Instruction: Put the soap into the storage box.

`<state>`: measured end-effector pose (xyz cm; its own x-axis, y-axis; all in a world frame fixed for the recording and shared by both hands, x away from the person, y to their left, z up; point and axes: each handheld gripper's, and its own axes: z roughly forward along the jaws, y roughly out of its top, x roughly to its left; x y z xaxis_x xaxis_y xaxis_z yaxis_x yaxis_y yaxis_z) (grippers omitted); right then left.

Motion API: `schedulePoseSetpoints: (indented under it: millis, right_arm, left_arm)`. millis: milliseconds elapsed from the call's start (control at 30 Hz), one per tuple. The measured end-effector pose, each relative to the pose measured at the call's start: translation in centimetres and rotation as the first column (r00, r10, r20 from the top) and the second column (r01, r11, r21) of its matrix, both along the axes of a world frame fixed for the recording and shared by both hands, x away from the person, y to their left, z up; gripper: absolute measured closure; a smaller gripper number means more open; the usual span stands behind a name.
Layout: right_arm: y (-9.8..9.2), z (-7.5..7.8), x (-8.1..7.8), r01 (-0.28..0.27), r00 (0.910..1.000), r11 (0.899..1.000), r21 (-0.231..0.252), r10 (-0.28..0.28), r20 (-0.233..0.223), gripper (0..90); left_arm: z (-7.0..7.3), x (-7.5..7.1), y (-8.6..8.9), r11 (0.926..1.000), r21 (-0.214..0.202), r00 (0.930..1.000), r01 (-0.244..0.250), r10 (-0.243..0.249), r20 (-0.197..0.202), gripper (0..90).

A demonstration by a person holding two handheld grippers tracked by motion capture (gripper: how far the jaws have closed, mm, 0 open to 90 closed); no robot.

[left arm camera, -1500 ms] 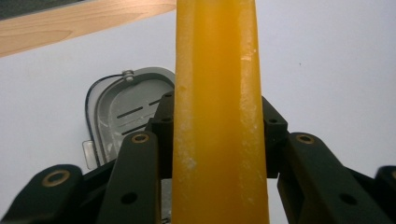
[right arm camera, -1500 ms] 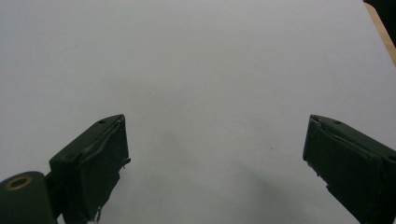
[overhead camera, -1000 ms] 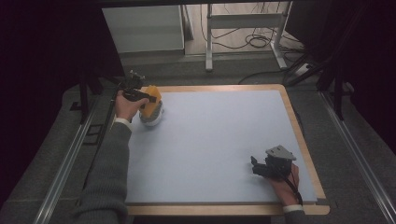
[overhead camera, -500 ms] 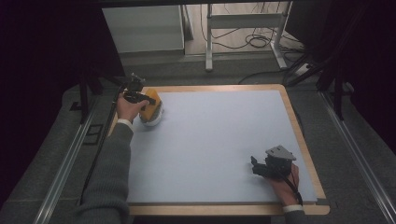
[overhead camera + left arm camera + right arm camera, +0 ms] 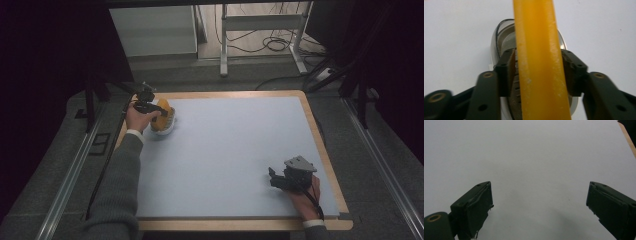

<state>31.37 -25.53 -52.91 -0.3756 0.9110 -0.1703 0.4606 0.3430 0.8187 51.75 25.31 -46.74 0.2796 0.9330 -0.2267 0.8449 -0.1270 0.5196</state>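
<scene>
At the lower right of the high view, nearest the camera, a hand holds the right gripper (image 5: 274,178) low over the pale blue mat (image 5: 235,155), close to the wooden rim of the table (image 5: 320,150); a grey three-cornered plate sits on top of it and a cable trails back along the wrist. In the right gripper view its fingers (image 5: 472,207) are spread wide at the lower corners of the frame, with bare mat between them and a sliver of the wooden rim at the upper right. Farther off, at the upper left of the high view, a grey-sleeved forearm (image 5: 117,190) runs up from the bottom edge to the hand holding the left gripper (image 5: 162,112), which sits at an orange and white object (image 5: 165,121) resting on the mat near its far left corner. In the left gripper view a thick orange bar (image 5: 540,60) runs up the middle of the frame between the fingers (image 5: 505,72), above a rounded white and grey body (image 5: 501,40) lying on the mat. The jaws have just been opening around this bar: a narrow gap shows on the left side, while the right pad sits against or just beside it, so the bar lies between them rather than being firmly pinched. Beyond the table, at the top of the high view, stand a grey cabinet (image 5: 155,30) and a metal frame (image 5: 260,35) with cables on the floor.
</scene>
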Motion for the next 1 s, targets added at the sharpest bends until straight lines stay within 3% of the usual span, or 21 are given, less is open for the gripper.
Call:
schedulePoseSetpoints:
  millis: [133, 267, 367, 500, 567, 700, 800, 1000]
  right_arm:
    - [0.0, 0.0, 0.0, 0.000, 1.0000, 1.000, 0.000, 0.000, 0.004, 7.0]
    - [0.0, 0.0, 0.0, 0.000, 1.0000, 1.000, -0.001, 0.000, 0.004, 7.0]
    - [0.1, 0.0, 0.0, -0.001, 1.0000, 1.000, -0.004, 0.001, 0.000, 7.0]
    - [0.1, 0.0, 0.0, 0.001, 1.0000, 1.000, -0.012, -0.001, 0.002, 7.0]
    - [0.2, 0.0, 0.0, 0.001, 1.0000, 1.000, -0.014, -0.001, 0.006, 7.0]
    - [0.2, -0.1, 0.0, 0.001, 1.0000, 1.000, -0.014, -0.001, 0.005, 7.0]
    - [0.1, 0.0, 0.0, 0.001, 1.0000, 1.000, -0.009, -0.001, 0.003, 7.0]
    - [0.2, 0.0, 0.0, 0.001, 1.0000, 1.000, -0.013, -0.001, 0.005, 7.0]
  left_arm:
    - [0.7, -0.6, 0.0, 0.9988, 0.046, 0.9997, -0.015, 0.015, 0.017, 30.7]
    - [1.9, -1.4, 0.6, 0.9977, 0.065, 0.9993, -0.018, 0.016, 0.034, 22.5]
    - [2.9, -2.2, 1.1, 0.9980, 0.061, 0.9974, -0.018, 0.014, 0.070, 20.7]
    - [3.8, -3.4, 0.8, 0.9985, 0.046, 0.9941, 0.029, -0.033, 0.103, 19.9]
    - [4.1, -4.1, 0.4, 0.9967, 0.058, 0.9908, 0.057, -0.064, 0.119, 19.4]
    - [4.3, -5.8, 0.1, 0.9936, 0.034, 0.9828, 0.108, -0.112, 0.147, 19.9]
    - [4.1, -7.3, -0.2, 0.9918, 0.043, 0.9793, 0.120, -0.126, 0.159, 22.2]
    - [3.1, -10.8, -0.8, 0.9846, 0.017, 0.9599, 0.174, -0.173, 0.220, 23.3]
